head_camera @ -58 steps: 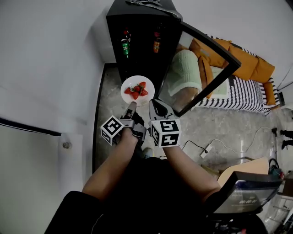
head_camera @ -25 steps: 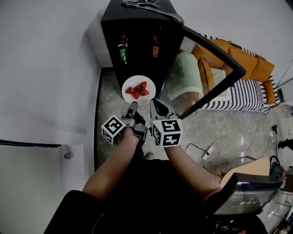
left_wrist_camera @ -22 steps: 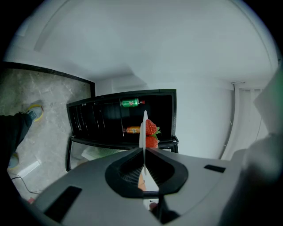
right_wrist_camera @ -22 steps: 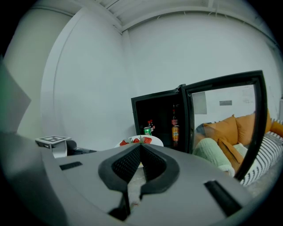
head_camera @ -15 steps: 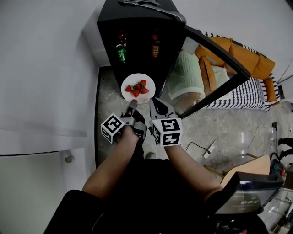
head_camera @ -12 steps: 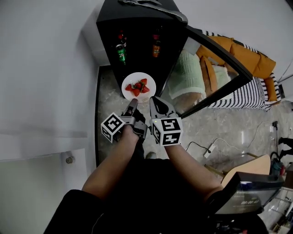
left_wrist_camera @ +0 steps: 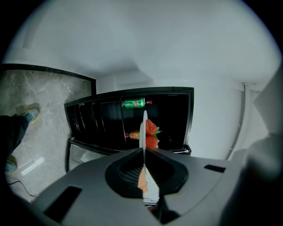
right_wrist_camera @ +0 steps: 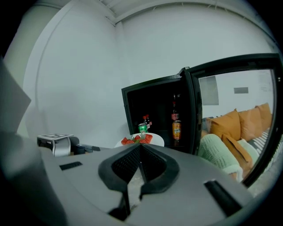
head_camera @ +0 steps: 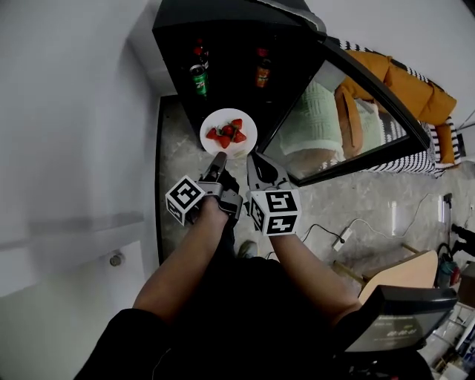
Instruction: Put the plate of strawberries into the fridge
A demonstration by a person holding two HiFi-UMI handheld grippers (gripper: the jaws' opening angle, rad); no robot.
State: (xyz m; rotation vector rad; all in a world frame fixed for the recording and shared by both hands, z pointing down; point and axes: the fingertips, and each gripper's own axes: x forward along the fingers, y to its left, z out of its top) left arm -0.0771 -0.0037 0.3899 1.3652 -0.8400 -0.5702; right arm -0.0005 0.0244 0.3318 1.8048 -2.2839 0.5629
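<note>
I see black fridge (head_camera: 223, 22) open against white wall, glass door (head_camera: 356, 111) swung out to its right. My left gripper (head_camera: 219, 158) is clamped on near rim of white plate (head_camera: 228, 119), holding it in air just in front of fridge opening, not yet inside. My right gripper (head_camera: 257, 160) is just beside the left, jaws together on nothing, tip near plate rim. Green can (head_camera: 199, 79) and orange bottle (head_camera: 263, 74) stand inside fridge. Strawberries (head_camera: 228, 134) heaped at plate centre.
</note>
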